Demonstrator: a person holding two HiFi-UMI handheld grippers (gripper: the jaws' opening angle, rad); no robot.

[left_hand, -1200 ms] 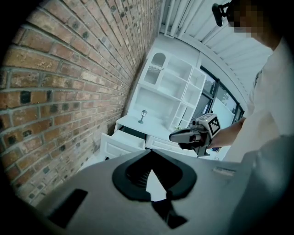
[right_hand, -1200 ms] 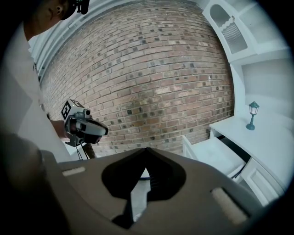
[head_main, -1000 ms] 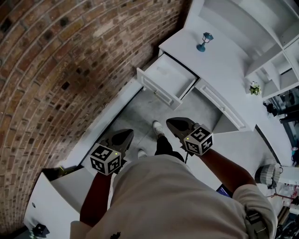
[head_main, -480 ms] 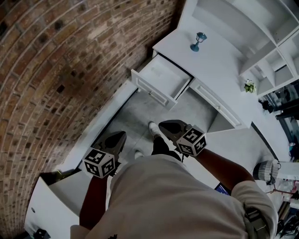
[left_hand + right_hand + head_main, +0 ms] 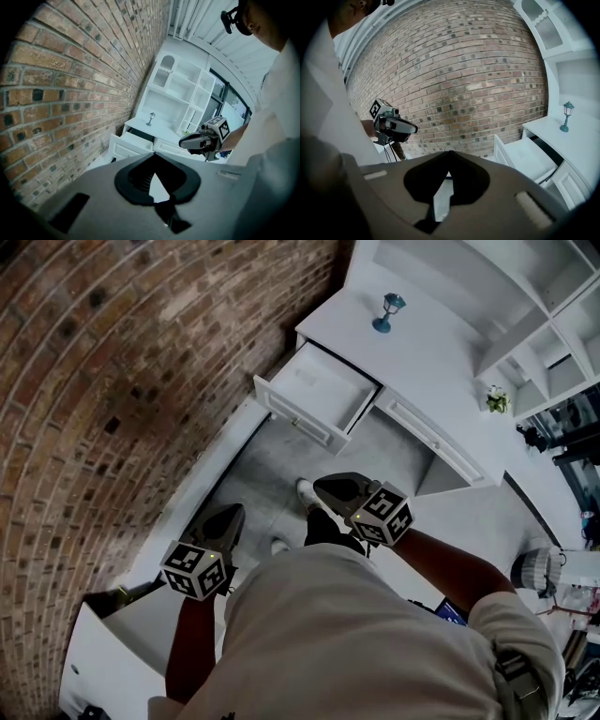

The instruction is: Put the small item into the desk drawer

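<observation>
Lantern figure [image 5: 387,312]: upright on worktop [image 5: 427,348], upper centre of frame. Drawer [image 5: 323,390]: pulled out just below-left, seemingly bare, probably to receive it. Left tool [image 5: 234,514], right tool [image 5: 326,488]: jaws closed, empty, lower centre, well apart from the lantern.

The small item is a teal lantern figurine [image 5: 387,313]: a little lamp head on a thin post with a round foot. It stands upright on the white desk top [image 5: 441,352], at the left end by the brick wall [image 5: 112,381]. The desk drawer [image 5: 319,395] is white with a panelled front. It is pulled wide open below that same end, its pale inside showing, nearer than the lantern and apart from it.
</observation>
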